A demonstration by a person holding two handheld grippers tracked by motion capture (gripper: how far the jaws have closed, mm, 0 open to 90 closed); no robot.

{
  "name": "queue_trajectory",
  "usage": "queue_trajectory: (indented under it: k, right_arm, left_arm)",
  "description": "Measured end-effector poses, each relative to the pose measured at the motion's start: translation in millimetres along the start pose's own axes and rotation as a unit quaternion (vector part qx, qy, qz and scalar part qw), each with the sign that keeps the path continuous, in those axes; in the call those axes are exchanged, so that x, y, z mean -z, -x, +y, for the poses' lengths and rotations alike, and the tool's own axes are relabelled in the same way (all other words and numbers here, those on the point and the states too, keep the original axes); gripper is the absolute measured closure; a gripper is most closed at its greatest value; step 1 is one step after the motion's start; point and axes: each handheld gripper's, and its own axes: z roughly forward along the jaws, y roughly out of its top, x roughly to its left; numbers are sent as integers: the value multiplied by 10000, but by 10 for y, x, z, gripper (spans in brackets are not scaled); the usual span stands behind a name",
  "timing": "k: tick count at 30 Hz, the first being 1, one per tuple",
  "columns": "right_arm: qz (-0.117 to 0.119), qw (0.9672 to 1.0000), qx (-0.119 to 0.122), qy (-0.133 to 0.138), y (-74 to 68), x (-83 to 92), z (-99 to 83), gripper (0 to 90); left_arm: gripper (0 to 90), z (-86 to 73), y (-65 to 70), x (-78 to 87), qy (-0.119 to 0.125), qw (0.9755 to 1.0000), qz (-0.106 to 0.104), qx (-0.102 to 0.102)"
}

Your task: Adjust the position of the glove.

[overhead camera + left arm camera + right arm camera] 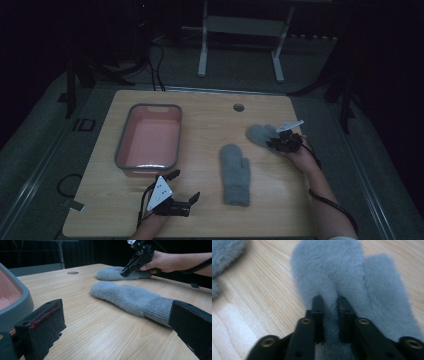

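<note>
Two grey fuzzy mittens lie on the wooden table. The near mitten [235, 172] [127, 296] lies flat at the centre with its knit cuff toward me. The far mitten [260, 134] [110, 273] [329, 270] rests at the right rear. My right gripper [276, 142] [330, 302] is shut on a fold of the far mitten's fur, pinched between its black jaws, and is angled down onto the mitten; the left gripper view shows this gripper [123, 273] too. My left gripper [186, 186] [117, 322] sits open near the front edge with nothing between its jaws, pointing toward the near mitten.
A grey-rimmed pink tub [120, 150] [17, 305] stands at the left, just beyond the left gripper. A round cable hole [238, 107] sits near the table's back edge. A white stand [202, 55] is on the floor behind the table.
</note>
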Motion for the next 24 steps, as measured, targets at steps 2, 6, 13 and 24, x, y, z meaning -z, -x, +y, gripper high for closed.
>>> queue_trajectory:
  k: [2,6,13,24]
  right_arm:
    - [-172,9996,-227,-17,-47,13,17,837]
    - [-546,9970,-548,59,-165,95,43,843]
    - [-1137,9802,-1548,487,-331,464,-14,846]
    - [-1820,9494,-2532,369,-708,708,-186,842]
  left_arm:
    - [12,0,0,0,0,10000,3,3]
    - [12,0,-4,0,-1,10000,3,20]
    - [12,0,-3,0,1,10000,-2,9]
    - [12,0,3,3,-6,10000,-13,-17]
